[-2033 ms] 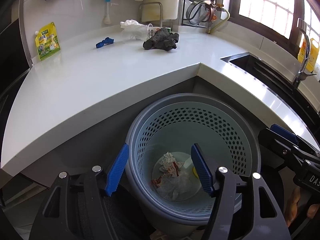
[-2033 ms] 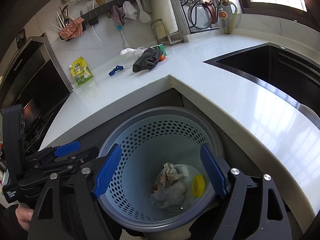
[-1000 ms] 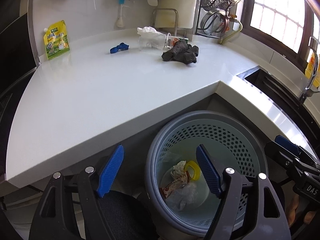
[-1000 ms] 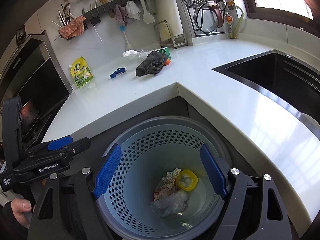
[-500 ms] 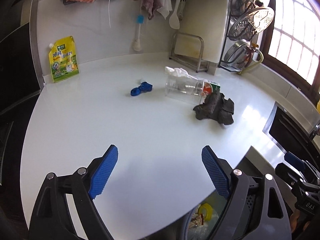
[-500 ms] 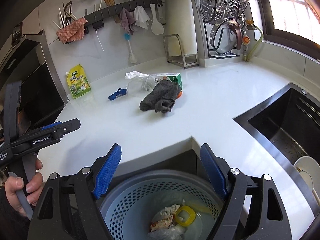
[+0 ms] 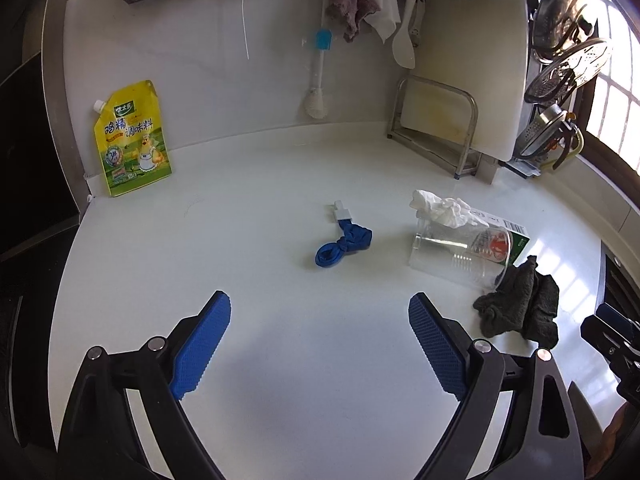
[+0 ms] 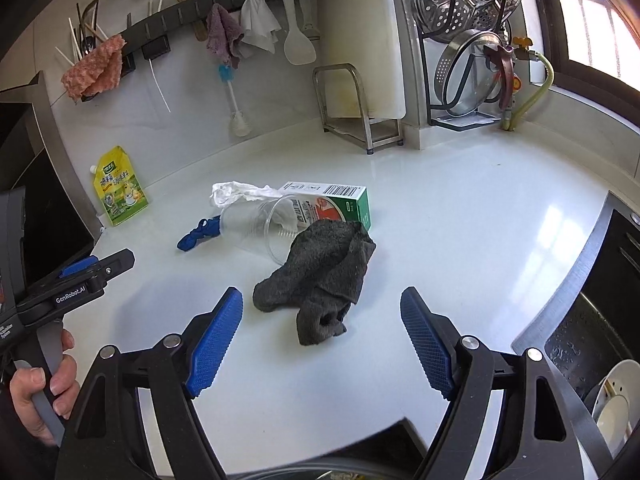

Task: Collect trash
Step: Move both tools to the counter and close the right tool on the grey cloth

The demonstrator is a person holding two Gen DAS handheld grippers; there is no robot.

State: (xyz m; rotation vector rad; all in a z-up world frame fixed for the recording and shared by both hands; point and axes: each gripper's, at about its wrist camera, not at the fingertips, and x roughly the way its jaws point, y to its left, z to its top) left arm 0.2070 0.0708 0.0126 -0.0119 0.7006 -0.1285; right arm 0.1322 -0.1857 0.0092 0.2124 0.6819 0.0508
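On the white counter lie a blue strap, a clear plastic cup on its side, a crumpled white tissue, a green and white carton and a dark grey rag. My left gripper is open and empty, above the counter in front of the blue strap. My right gripper is open and empty, just in front of the dark rag. The cup, the tissue and the strap also show in the right wrist view. The bin's rim shows at the bottom edge.
A yellow seasoning pouch leans on the back wall. A metal rack with a cutting board stands at the back right. Cloths and utensils hang on a wall rail. A pot-lid rack and the black sink are to the right.
Both grippers have risen from over the bin and moved forward over the counter. The bin has dropped almost out of view. Both stay open and empty.
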